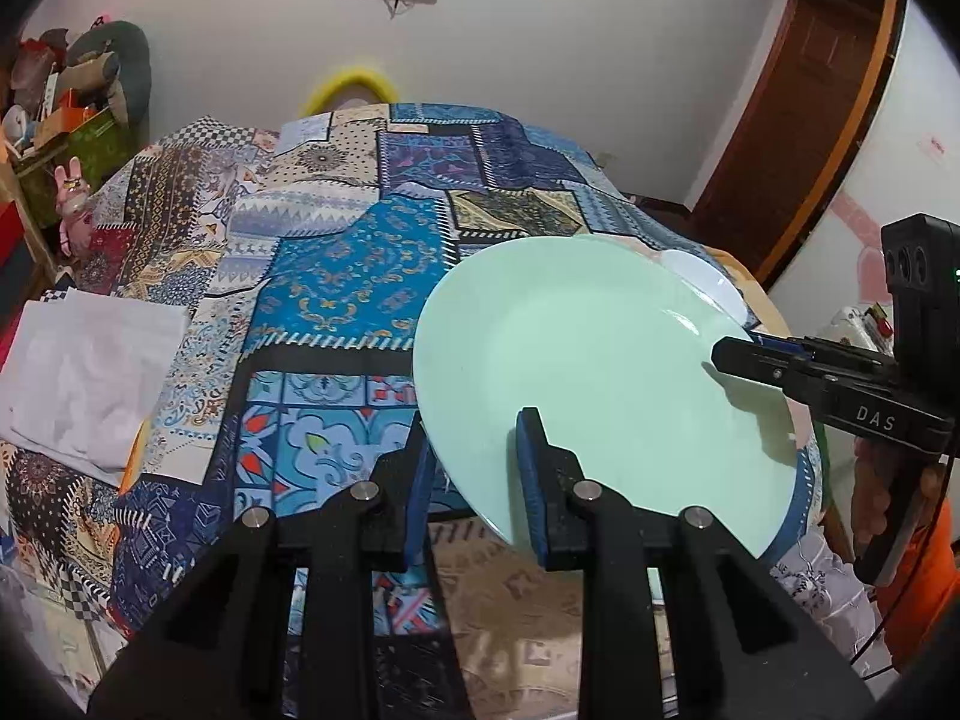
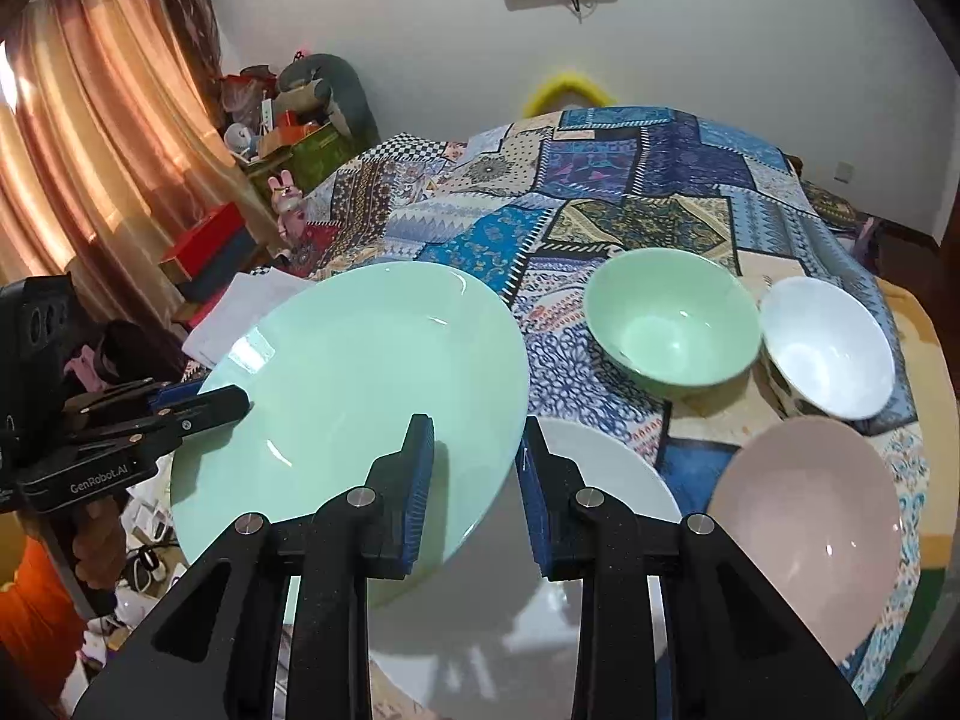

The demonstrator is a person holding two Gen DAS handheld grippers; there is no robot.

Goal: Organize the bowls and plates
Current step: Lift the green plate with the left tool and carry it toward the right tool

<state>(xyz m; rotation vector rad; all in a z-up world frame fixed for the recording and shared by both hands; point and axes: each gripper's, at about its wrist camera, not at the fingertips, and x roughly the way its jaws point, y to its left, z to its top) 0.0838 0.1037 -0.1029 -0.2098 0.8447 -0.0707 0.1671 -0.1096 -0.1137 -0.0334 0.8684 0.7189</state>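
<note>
A large mint-green plate [image 1: 600, 378] [image 2: 360, 396] is held in the air above the table's near edge. My left gripper [image 1: 474, 468] straddles its left rim, one finger above and one below. My right gripper [image 2: 477, 480] straddles the opposite rim the same way; it also shows in the left wrist view [image 1: 738, 357]. The left gripper shows in the right wrist view [image 2: 231, 402] on the plate's far rim. A white plate [image 2: 600, 480] lies under the green one. A green bowl [image 2: 672, 324], a white bowl [image 2: 828, 348] and a pink bowl [image 2: 810, 528] stand on the table.
The table carries a patchwork blue cloth [image 1: 360, 276] [image 2: 630, 192]. A folded white cloth [image 1: 90, 372] lies at its left edge. Boxes, toys and a curtain [image 2: 90, 150] fill the room's left side. A wooden door [image 1: 810, 120] stands at the right.
</note>
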